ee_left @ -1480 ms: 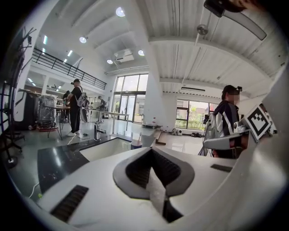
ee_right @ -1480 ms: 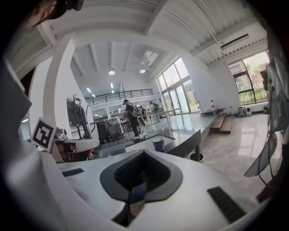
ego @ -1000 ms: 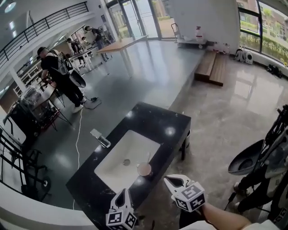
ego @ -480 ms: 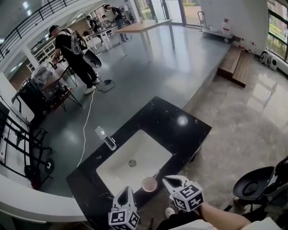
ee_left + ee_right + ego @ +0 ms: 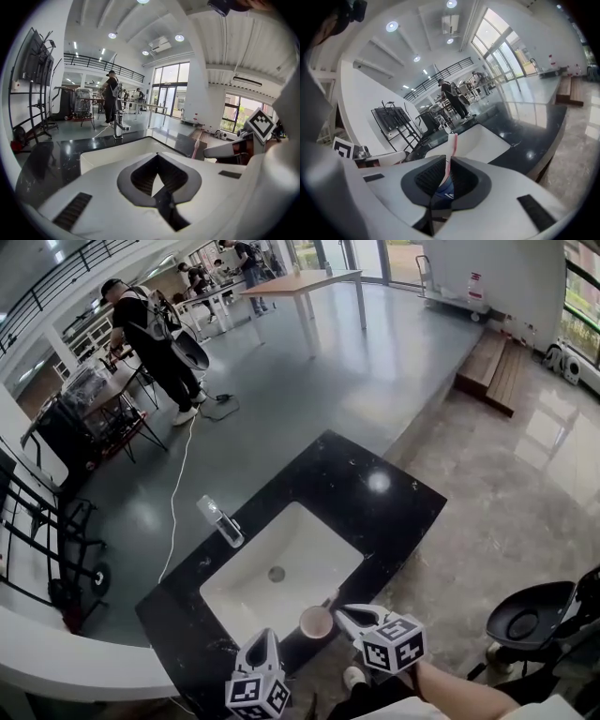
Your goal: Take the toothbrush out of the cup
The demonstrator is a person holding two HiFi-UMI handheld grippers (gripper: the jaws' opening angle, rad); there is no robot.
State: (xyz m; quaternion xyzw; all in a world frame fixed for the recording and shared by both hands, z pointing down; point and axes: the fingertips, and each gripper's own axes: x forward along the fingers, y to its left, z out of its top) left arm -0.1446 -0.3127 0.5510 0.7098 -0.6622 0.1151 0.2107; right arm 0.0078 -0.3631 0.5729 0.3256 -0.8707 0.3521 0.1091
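1. Right gripper (image 5: 446, 161): jaws clamped on the toothbrush (image 5: 452, 143), pads pressed to both sides of its stem.
2. Toothbrush: thin, pale pink-and-white stem, roughly upright, top end sticking up past the jaw tips. The left gripper view shows it as a pink sliver just left of the right gripper's tip.
3. Cup (image 5: 316, 622): round, tan-brown inside, upright on the near edge of the black counter (image 5: 356, 484), right at the near rim of the white sink (image 5: 300, 559). In the head view the right gripper's tips sit just right of the cup's rim.
4. Can't tell whether the brush's lower end is inside the cup; the gripper body hides it.
5. Left gripper (image 5: 263, 637): jaw tips closed together, nothing between them. It's near-left of the cup, apart from it, over the counter's near edge.
6. Faucet (image 5: 219, 521): on the counter at the sink's far-left side, well apart from both grippers.
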